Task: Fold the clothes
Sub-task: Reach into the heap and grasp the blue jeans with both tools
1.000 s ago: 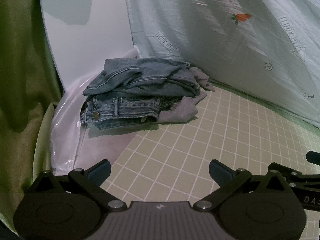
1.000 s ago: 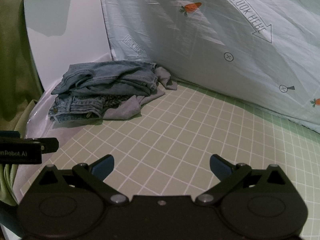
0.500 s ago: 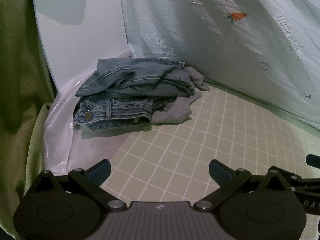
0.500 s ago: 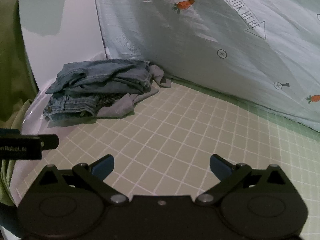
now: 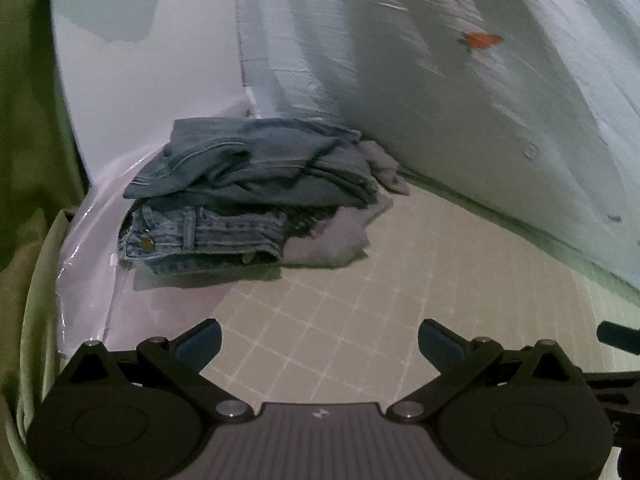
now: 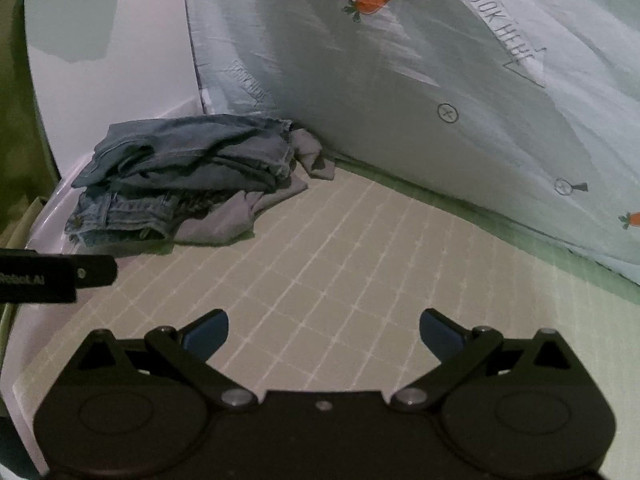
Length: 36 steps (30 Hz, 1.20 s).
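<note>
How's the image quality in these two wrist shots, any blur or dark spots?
Left wrist view: dim, with motion smear across the pale carrot-print sheet; the stack of folded blue denim jeans stays fairly readable. Right wrist view: also dim, sheet streaked, cream grid-pattern mat softened. Both show fisheye bending and black corners.

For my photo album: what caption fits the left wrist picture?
Open left claw above a checked mat, facing a pile of clothes.

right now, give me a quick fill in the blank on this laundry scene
The dark blue denim garment lies on ___ of the pile.
Both the left hand-held gripper and right hand-held gripper are ___.
The printed vegetable on the pale sheet is a ___.

Missing: top; open; carrot
</note>
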Tool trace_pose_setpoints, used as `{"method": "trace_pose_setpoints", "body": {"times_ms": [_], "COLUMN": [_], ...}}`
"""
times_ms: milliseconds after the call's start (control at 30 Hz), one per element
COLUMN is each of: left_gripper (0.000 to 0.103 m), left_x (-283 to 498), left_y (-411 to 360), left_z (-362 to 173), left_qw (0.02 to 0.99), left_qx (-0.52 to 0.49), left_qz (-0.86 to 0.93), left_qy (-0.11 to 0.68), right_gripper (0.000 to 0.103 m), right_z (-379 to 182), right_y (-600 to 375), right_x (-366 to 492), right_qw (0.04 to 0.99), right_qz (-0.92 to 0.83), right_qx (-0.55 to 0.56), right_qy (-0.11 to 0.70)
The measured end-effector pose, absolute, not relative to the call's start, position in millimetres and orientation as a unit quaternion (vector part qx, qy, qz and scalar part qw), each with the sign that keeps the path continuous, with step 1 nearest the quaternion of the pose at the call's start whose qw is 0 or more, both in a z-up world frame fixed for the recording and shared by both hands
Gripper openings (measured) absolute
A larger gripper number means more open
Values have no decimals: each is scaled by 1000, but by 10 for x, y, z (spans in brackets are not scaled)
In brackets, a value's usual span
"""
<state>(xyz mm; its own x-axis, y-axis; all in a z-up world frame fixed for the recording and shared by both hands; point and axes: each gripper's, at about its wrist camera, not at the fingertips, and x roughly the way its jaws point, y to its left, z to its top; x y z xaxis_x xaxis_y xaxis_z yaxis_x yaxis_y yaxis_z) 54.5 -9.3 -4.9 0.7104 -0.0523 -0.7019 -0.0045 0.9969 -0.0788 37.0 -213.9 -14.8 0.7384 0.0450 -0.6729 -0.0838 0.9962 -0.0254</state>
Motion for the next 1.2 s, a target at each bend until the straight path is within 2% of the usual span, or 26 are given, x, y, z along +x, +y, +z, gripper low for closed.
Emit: {"method": "trace_pose_setpoints", "body": {"times_ms": [233, 533, 700, 767, 933, 967, 1000, 1033, 1067, 1100, 1133, 1200], "left_gripper": [103, 103, 101, 97, 66, 62, 53, 42, 39, 31, 24, 20], "left_x": [1088, 2184, 2756, 2915, 3109, 3125, 3118, 3106, 3090, 3067, 3039, 2978], "left_y": [274, 925, 1136, 1201, 1346, 1369, 1369, 1363, 1357, 1356, 1357, 1353], "left_z": [-11, 103, -40, -97, -231, -248, -244, -235, -214, -190, -161, -92], "left_qw": [925, 931, 923, 922, 914, 913, 914, 915, 917, 921, 923, 926], "left_qx": [-56, -80, -101, -108, -144, -153, -151, -146, -143, -133, -130, -133], "left_qz": [11, 70, 84, 86, 86, 85, 87, 90, 90, 57, 47, 41], "left_qy": [375, 349, 362, 363, 370, 370, 367, 364, 361, 362, 360, 352], "right_gripper": [103, 102, 94, 88, 72, 71, 65, 44, 35, 28, 13, 11], "right_z": [-63, -54, -321, -469, -839, -888, -913, -920, -903, -877, -843, -760], "right_y": [-2044, -1836, -1594, -1470, -1141, -1100, -1080, -1073, -1082, -1088, -1090, -1103], "right_x": [948, 2211, 2889, 3126, 3620, 3680, 3714, 3727, 3715, 3681, 3624, 3492], "right_qw": [934, 938, 929, 925, 911, 909, 909, 910, 911, 915, 920, 930], "right_qz": [35, 37, 58, 67, 96, 101, 108, 119, 130, 131, 126, 112], "right_qx": [-35, -32, -26, -32, -80, -86, -87, -82, -71, -67, -70, -80], "right_qy": [354, 344, 364, 372, 392, 395, 394, 390, 384, 376, 364, 340]}}
